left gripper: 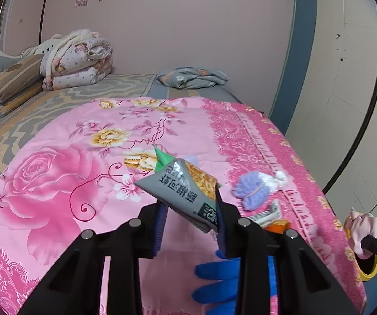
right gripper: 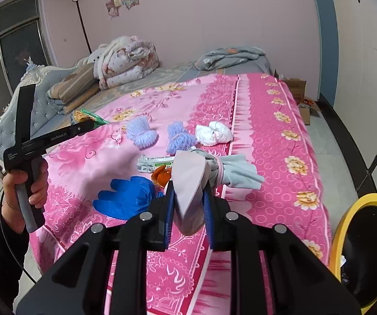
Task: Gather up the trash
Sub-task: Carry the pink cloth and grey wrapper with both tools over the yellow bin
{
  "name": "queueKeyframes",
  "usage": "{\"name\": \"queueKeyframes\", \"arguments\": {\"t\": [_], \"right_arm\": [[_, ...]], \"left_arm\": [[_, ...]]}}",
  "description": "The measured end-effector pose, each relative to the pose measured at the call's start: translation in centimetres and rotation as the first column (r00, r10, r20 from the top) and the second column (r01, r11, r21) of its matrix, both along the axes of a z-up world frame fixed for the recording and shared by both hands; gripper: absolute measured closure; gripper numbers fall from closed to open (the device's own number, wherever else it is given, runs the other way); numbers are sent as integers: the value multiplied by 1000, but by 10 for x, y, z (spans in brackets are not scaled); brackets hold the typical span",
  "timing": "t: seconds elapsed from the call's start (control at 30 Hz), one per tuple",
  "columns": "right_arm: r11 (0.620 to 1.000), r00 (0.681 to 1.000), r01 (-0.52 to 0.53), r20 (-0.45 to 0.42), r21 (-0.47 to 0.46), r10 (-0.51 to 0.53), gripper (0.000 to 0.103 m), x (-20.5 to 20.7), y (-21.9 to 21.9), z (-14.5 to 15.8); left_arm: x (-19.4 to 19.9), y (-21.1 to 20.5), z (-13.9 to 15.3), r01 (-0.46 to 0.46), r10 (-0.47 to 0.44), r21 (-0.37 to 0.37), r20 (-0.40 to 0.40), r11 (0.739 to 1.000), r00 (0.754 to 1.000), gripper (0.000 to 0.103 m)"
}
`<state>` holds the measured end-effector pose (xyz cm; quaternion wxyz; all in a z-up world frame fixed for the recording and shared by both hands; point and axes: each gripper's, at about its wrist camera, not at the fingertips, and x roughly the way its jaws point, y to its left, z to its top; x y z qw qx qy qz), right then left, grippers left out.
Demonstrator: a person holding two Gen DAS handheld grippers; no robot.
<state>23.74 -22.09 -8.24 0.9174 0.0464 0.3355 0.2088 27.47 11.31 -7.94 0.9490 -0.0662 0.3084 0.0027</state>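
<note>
Blue-padded fingers of the left gripper [left gripper: 191,225] are clamped on a grey snack packet [left gripper: 181,187], held above the pink bedspread [left gripper: 57,157] at lower centre of the left view. The right gripper [right gripper: 189,210] is pinched narrowly on a pale pink cloth [right gripper: 191,183], knotted to a grey one, also clear of the bedspread.

Only the right view shows the hand [right gripper: 20,186] gripping the left tool's handle at left, tilted downward, and the whole yellow-rimmed bin [right gripper: 345,215] at lower right. Both views show a blue glove [right gripper: 125,197], lilac puffs [right gripper: 141,132], and a wrapper [right gripper: 154,164] on the bed.
</note>
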Motion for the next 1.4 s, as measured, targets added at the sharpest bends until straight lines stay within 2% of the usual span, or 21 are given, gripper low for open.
{"name": "queueKeyframes", "arguments": {"t": [0.4, 0.87, 1.1, 1.4], "right_arm": [[999, 995, 42, 87, 25, -44, 84, -36, -36, 36], [990, 974, 126, 181, 59, -134, 84, -67, -84, 66], [980, 959, 178, 207, 90, -193, 84, -78, -114, 80], [955, 930, 275, 222, 110, -293, 84, -86, -161, 86]], "left_arm": [[-29, -42, 34, 62, -61, -7, 64, 998, 996, 73], [-47, -107, 73, 154, -151, -9, 135, 988, 979, 72], [-46, -149, 87, 216, -212, -12, 156, 976, 965, 72], [-32, -199, 91, 300, -295, -12, 155, 954, 943, 72]]}}
